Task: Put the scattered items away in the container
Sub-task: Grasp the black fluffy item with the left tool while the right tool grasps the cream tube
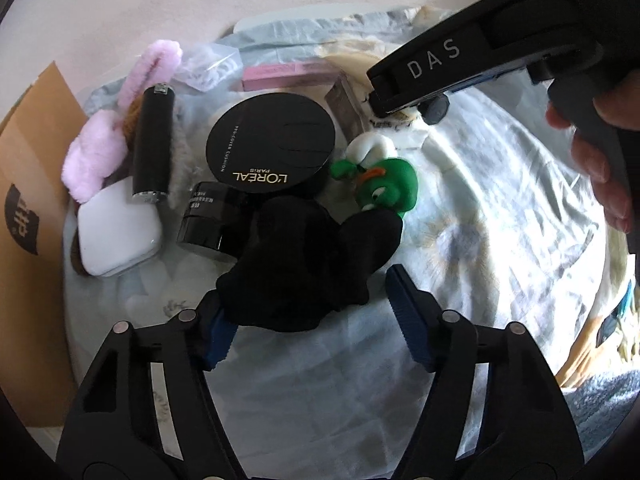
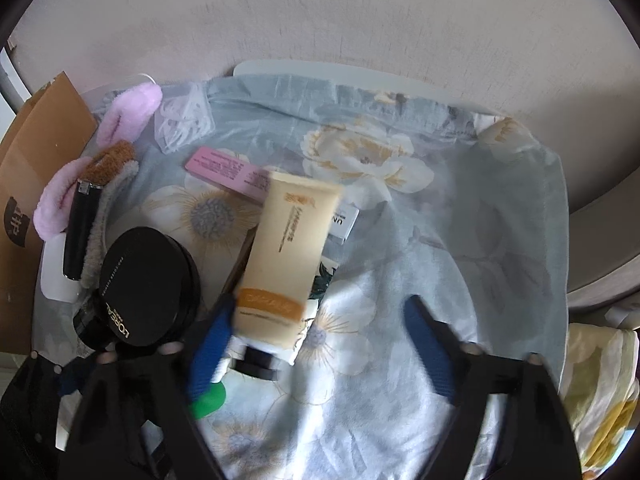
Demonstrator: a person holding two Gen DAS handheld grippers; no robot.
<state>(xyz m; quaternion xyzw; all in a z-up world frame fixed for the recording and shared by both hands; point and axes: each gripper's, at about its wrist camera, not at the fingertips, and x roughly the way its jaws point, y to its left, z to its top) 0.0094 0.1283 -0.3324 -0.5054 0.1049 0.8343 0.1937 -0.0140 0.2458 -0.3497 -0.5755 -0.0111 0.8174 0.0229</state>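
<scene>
My left gripper (image 1: 312, 326) points down at a crumpled black cloth (image 1: 296, 264). The cloth lies between the blue pads against the left one, and the right pad stands clear of it. My right gripper (image 2: 320, 346) hangs over a beige cream tube (image 2: 284, 256). The tube's lower end is beside the left pad, with a wide gap to the right pad. Scattered around are a round black L'Oréal compact (image 1: 272, 144), a black lipstick tube (image 1: 152, 144), a small black jar (image 1: 208, 220), a white case (image 1: 116, 232), a green toy duck (image 1: 384, 188) and a pink box (image 2: 228, 172).
A brown cardboard container (image 1: 32, 168) stands at the left edge. A pink fluffy headband (image 1: 104, 152) and a clear plastic bag (image 1: 208, 68) lie near it. A floral sheet (image 2: 420, 240) covers the surface, with a pale wall behind. A hand (image 1: 600, 168) holds the other gripper's housing (image 1: 432, 60).
</scene>
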